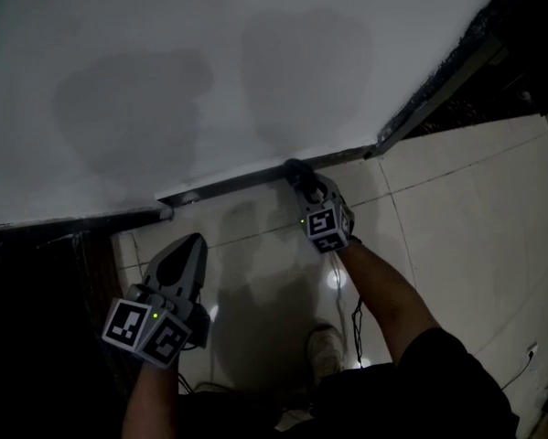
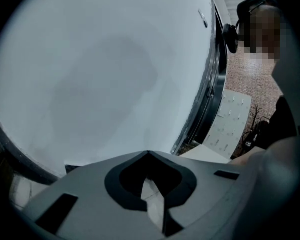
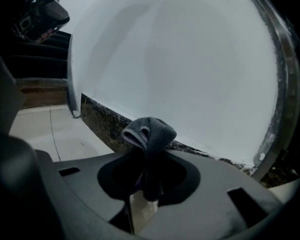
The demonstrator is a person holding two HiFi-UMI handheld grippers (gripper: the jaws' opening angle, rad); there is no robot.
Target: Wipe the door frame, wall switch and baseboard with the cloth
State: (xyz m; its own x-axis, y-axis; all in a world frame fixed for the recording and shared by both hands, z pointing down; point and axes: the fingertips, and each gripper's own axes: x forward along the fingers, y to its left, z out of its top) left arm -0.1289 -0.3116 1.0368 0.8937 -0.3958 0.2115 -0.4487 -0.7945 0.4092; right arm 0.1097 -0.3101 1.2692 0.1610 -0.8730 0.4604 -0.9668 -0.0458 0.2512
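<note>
White wall (image 1: 255, 62) fills the upper part of the head view, and at its foot a dark baseboard (image 1: 220, 188) runs as a long strip from lower left to upper right. It ends at the dark door frame (image 1: 438, 90), which goes off at an angle to the right. Below it the pale tiled floor (image 1: 456, 208) lies open, widest on the right side; a shoe (image 1: 327, 350) stands on it near the person. The right gripper (image 1: 301, 174) points at the wall and its jaws are clamped on the cloth (image 3: 148, 131). This cloth is dark grey and fleecy, bunched into a rounded knob that sticks out past the jaws, with its long axis along the gripper toward the wall. In the head view its tip sits at the top edge of the baseboard, left of the door frame. The left gripper (image 1: 189, 245) hangs over the floor, apart from the wall, also pointing at it; its jaws are together and hold nothing.
</note>
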